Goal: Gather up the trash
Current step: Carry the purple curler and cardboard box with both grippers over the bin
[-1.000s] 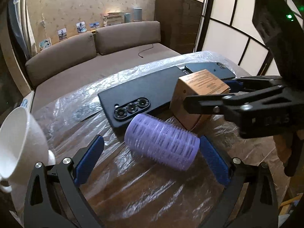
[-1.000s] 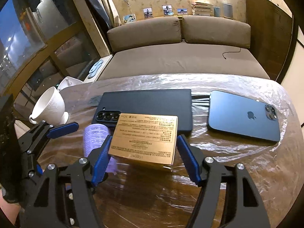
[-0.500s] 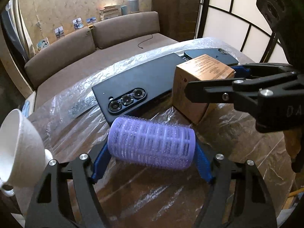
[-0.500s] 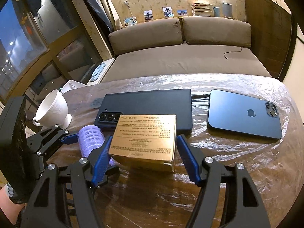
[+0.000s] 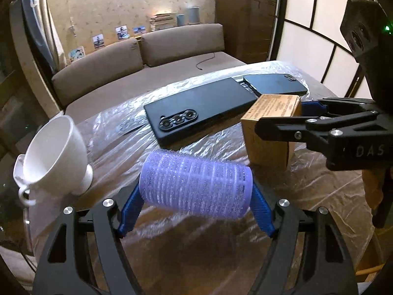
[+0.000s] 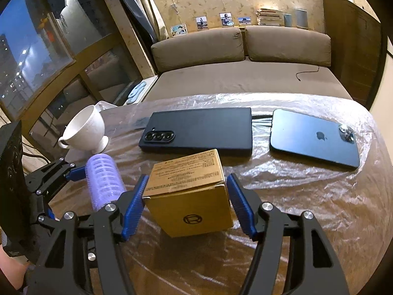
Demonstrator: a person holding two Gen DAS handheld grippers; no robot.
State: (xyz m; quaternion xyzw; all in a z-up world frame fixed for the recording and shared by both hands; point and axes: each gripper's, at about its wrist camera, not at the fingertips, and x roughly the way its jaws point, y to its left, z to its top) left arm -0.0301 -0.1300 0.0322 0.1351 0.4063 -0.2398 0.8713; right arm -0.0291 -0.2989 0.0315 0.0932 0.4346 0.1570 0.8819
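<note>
Plastic-covered table (image 6: 307, 196): left gripper (image 5: 196, 209) clamps purple roller (image 5: 196, 186), right gripper (image 6: 189, 204), closing, clamps box (image 6: 191, 196)

A home living room: brown sofa (image 6: 242, 56), wall photos (image 6: 226, 19), wooden cabinet (image 5: 245, 24), plastic-covered table (image 6: 307, 196).

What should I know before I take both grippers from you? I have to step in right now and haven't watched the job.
Left gripper: clamped end to end on the purple hair roller, lifted off the table.
Right gripper: jaws just closed further onto the cardboard box, tilted up.
Left lying on the table: black phone, blue phone, white cup.
Done: both pieces picked up.
Left: drop them in a bin; none in view.
</note>
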